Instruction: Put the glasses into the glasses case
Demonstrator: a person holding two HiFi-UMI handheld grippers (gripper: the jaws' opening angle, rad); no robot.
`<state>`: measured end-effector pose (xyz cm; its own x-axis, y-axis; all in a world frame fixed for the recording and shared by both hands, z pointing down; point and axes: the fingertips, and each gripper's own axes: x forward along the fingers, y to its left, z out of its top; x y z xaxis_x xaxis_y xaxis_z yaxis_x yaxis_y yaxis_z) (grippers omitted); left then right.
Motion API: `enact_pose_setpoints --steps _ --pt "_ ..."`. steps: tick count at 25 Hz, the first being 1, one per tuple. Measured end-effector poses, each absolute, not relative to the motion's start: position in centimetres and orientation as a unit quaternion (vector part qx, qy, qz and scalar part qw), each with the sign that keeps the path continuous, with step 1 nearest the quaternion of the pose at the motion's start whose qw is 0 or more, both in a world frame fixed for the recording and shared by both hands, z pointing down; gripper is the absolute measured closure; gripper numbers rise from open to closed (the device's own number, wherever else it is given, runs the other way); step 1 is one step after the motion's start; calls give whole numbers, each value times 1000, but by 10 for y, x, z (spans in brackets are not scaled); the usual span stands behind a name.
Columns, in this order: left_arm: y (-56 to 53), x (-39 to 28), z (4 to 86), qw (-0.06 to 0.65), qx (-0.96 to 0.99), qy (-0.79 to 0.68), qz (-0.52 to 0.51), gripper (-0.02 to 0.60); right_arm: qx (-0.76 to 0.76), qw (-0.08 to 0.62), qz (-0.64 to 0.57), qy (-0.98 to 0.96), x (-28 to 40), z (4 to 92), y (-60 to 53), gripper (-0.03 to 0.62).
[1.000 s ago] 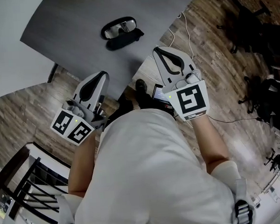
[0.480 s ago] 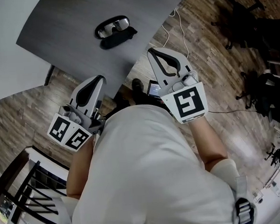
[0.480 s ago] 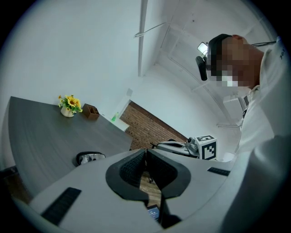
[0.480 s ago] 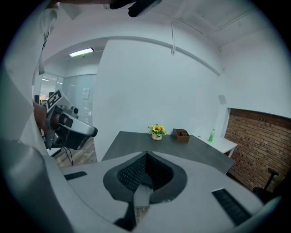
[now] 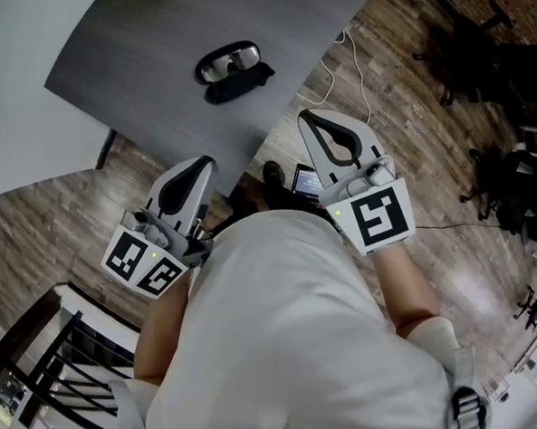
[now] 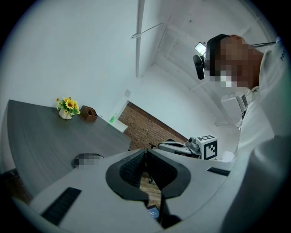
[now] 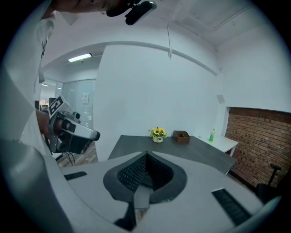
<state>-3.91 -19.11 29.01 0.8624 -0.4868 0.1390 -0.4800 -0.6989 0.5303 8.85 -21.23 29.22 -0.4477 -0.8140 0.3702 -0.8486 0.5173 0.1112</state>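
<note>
The dark-framed glasses (image 5: 228,62) lie on the grey table (image 5: 140,45) near its front edge. A black glasses case (image 5: 240,82) lies right against them on the near side. Both grippers hang short of the table, over the wooden floor, and neither touches anything. My left gripper (image 5: 203,160) is shut and empty, below and left of the glasses. My right gripper (image 5: 306,116) is shut and empty too, off the table's corner to the right of the case. The shut jaw tips show in the left gripper view (image 6: 145,152) and the right gripper view (image 7: 146,155).
A small pot of yellow flowers (image 6: 66,108) and a wooden box (image 6: 88,113) stand at the table's far end. A white cable (image 5: 359,58) runs over the floor, a lit screen (image 5: 307,181) sits low between the grippers, and black chairs (image 5: 485,42) stand at the right.
The view swung slightly and both grippers drifted a little with it, still shut. The glasses and case lie where they were.
</note>
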Motion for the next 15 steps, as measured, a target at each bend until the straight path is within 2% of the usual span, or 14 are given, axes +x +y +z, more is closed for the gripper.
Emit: enact_pose_setpoints --steps 15 --pt "-184 -40 294 288 921 -263 -1 563 502 191 39 -843 103 282 -216 585"
